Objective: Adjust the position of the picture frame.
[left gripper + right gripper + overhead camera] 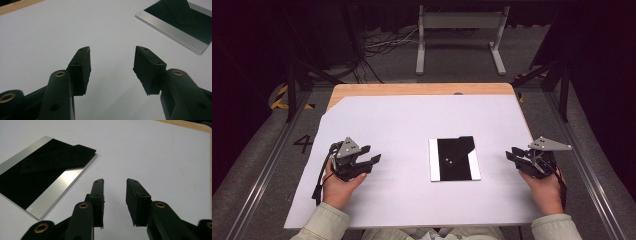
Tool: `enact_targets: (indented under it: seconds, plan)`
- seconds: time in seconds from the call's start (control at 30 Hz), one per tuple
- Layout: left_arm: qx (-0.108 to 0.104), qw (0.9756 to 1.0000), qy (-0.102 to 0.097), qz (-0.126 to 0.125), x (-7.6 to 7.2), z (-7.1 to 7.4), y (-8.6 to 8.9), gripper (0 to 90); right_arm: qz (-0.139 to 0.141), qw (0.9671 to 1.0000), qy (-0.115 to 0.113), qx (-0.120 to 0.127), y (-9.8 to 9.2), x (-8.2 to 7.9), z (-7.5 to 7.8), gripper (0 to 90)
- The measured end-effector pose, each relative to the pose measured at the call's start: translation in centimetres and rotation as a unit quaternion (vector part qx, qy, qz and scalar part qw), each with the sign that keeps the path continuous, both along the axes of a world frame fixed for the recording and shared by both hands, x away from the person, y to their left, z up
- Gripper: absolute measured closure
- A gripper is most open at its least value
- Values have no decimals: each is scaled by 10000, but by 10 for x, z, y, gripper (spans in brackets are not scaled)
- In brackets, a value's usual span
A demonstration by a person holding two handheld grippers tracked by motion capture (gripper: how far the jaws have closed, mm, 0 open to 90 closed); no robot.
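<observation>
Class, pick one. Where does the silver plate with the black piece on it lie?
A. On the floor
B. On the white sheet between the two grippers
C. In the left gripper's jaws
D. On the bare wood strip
B: the silver plate lies flat on the white sheet, between the left gripper and the right gripper, touching neither.

Flat silver metal plates with a black middle (454,160): one
Black flat pieces lying across that plate's far corner (466,143): one
Black two-jaw tongs: two, left (371,160) and right (512,155)
Hands: two
White sheets covering the wooden worktop (412,125): one
White metal frames on the floor beyond (460,37): one
</observation>
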State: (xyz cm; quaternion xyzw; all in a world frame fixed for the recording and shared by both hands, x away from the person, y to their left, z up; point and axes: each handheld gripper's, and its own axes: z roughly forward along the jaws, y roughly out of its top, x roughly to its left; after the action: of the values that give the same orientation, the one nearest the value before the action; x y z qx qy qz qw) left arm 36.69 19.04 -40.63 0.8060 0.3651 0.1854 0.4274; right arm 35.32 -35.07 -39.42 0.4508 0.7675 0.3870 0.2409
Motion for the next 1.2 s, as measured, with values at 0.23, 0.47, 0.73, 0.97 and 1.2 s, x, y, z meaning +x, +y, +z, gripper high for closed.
enact_targets:
  seconds: [0.23, 0.47, 0.73, 0.97, 1.2]
  plan:
    - [-17, 10000, -12, -7, 1, 1, 0, 482, 87, 9999, 54, -15, 2, -2, 2, 771]
    - [-36, 10000, 22, 8, 0, 0, 1, 482, 198, 9996, 197, -73, 8, -2, 2, 861]
    - [-55, 10000, 25, -65, 0, 0, 1, 475, 596, 9966, 567, 64, 18, -1, 6, 876]
    - [-31, 10000, 67, -38, 0, -1, 3, 474, 799, 9921, 965, 3, 31, 3, 7, 891]
    - [-34, 9999, 103, -22, 1, -2, 2, 473, 895, 9850, 1458, -234, 46, 9, 6, 897]
